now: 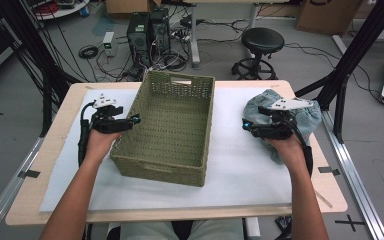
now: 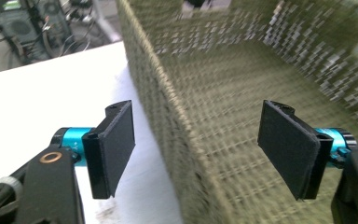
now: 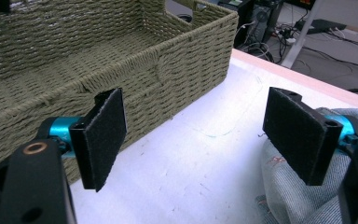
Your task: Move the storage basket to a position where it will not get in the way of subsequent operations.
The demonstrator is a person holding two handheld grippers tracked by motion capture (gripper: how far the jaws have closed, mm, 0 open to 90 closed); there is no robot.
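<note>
Both tongs stand apart: left tongs (image 2: 196, 154) straddle the basket (image 1: 172, 125) wall; right tongs (image 3: 196, 140) over jeans (image 1: 307, 120).

One basket (image 1: 172, 125); one denim garment (image 1: 307, 117)

The woven basket (image 1: 172, 127) stands at the middle of the counter (image 1: 45, 150), blocking any straight pass between the two sides. The left tool (image 1: 136, 119) straddles its 9 o'clock wall. White cloth lies bare at 6 o'clock and between basket and denim cloth (image 1: 310, 120), heaped at 3 o'clock under the right tool (image 1: 245, 125).
</note>
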